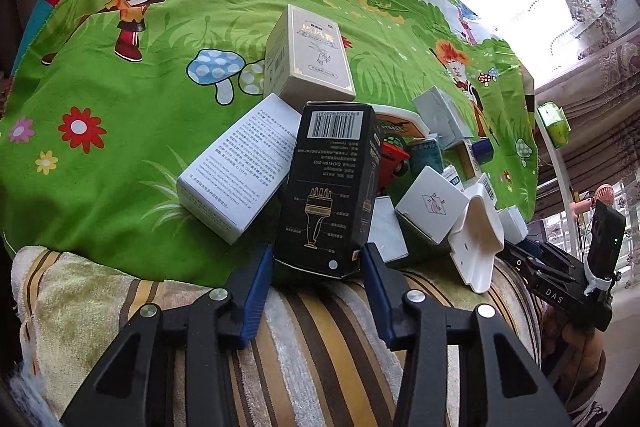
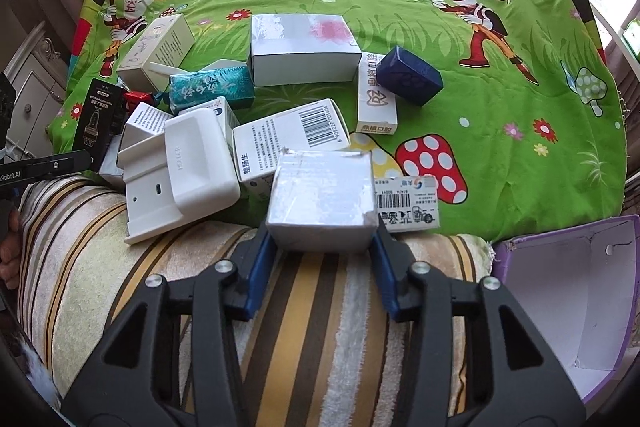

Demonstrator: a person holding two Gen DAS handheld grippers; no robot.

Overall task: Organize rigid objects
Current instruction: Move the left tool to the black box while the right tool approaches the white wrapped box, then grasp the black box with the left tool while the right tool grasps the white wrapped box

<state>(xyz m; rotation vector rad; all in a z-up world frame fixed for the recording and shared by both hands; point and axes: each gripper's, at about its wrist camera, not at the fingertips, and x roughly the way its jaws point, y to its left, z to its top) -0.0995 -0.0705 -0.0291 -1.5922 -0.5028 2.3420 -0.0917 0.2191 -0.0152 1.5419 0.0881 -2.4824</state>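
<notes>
At the near edge of the bed, where the striped towel (image 2: pixel 304 307) lies, the left gripper (image 1: pixel 318 263) has its jaws closed on the black box (image 1: pixel 328 187), and the right gripper (image 2: pixel 323 247) clamps the grey box (image 2: pixel 320 203).

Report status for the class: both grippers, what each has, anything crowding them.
Left gripper closed on black box. Right gripper closed on silver-white box. White plastic holder and other boxes crowd both picks.
</notes>
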